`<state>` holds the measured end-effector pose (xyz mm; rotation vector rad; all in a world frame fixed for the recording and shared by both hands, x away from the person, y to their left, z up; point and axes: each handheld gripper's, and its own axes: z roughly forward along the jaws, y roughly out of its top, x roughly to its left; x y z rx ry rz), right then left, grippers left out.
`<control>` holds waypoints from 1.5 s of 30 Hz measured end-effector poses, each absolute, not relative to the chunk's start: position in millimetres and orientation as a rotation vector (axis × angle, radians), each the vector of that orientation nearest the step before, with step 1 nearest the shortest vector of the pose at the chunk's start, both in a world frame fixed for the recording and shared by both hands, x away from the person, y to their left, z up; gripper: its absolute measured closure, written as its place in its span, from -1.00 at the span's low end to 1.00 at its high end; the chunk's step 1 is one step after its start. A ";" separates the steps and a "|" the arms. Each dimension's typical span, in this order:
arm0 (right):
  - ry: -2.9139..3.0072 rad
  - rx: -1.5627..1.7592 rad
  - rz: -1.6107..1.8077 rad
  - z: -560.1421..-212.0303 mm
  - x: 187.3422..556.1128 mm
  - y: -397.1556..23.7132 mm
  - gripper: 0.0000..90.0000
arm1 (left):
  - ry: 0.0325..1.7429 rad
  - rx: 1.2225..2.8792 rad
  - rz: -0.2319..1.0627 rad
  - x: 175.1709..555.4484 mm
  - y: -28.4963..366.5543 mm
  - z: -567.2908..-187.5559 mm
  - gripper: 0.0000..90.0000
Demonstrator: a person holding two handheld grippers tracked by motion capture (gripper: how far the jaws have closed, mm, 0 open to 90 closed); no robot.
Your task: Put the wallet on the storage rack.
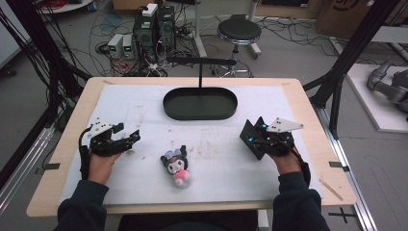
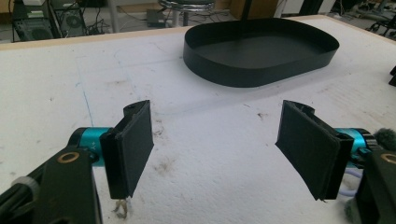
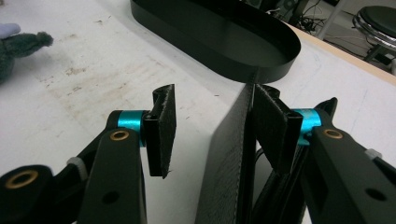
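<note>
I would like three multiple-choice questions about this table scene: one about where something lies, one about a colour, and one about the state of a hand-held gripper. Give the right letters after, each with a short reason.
1. Where does the plush toy lie?
A. inside the tray
B. on the white mat between the two hands
C. on the stool

2. What colour is the oval tray?
A. black
B. red
C. white

3. How do the jaws of the left hand-held gripper stand?
A. shut on the toy
B. shut on nothing
C. wide apart, with nothing between them

Answers:
1. B, the high view shows it on the mat, nearer the person than the tray.
2. A, its wall and floor are black.
3. C, the left gripper view shows bare mat between them.
</note>
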<state>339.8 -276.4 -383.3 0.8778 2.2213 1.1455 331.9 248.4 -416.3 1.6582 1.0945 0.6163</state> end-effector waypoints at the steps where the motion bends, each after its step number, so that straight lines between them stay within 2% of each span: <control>1: 2.221 0.878 1.146 -383.3 339.8 -276.4 0.13 | 1.094 1.659 0.617 332.0 248.6 -416.3 -0.41; 11: 2.234 0.861 1.100 -384.5 339.7 -272.6 0.31 | 1.094 1.662 0.617 332.0 248.3 -416.4 -0.41; 13: 2.228 0.859 1.093 -384.6 339.8 -272.6 0.21 | 1.095 1.661 0.617 331.9 248.4 -416.4 -0.41; 14: 2.210 0.865 1.087 -385.0 340.0 -272.5 0.05 | 1.096 1.661 0.616 332.0 248.4 -416.5 -0.41; 19: 2.196 0.878 1.085 -385.4 340.5 -272.9 0.00 | 1.094 1.663 0.615 332.1 248.5 -416.5 -0.41; 22: 2.205 0.870 1.068 -385.7 340.5 -272.8 0.20 | 1.095 1.664 0.615 332.2 248.4 -416.7 -0.41; 26: 2.213 0.865 1.036 -384.6 339.7 -270.7 0.90 | 1.095 1.667 0.617 332.0 248.0 -416.7 -0.41; 27: 2.224 0.851 1.035 -383.5 339.6 -270.2 0.94 | 1.095 1.667 0.615 331.9 247.9 -416.7 -0.41; 42: 2.370 0.751 1.168 -382.1 339.4 -264.0 0.95 | 1.099 1.665 0.616 331.5 248.7 -416.9 -0.40; 45: 2.354 0.744 1.137 -382.7 338.9 -262.5 0.86 | 1.095 1.668 0.619 331.6 248.6 -416.9 -0.41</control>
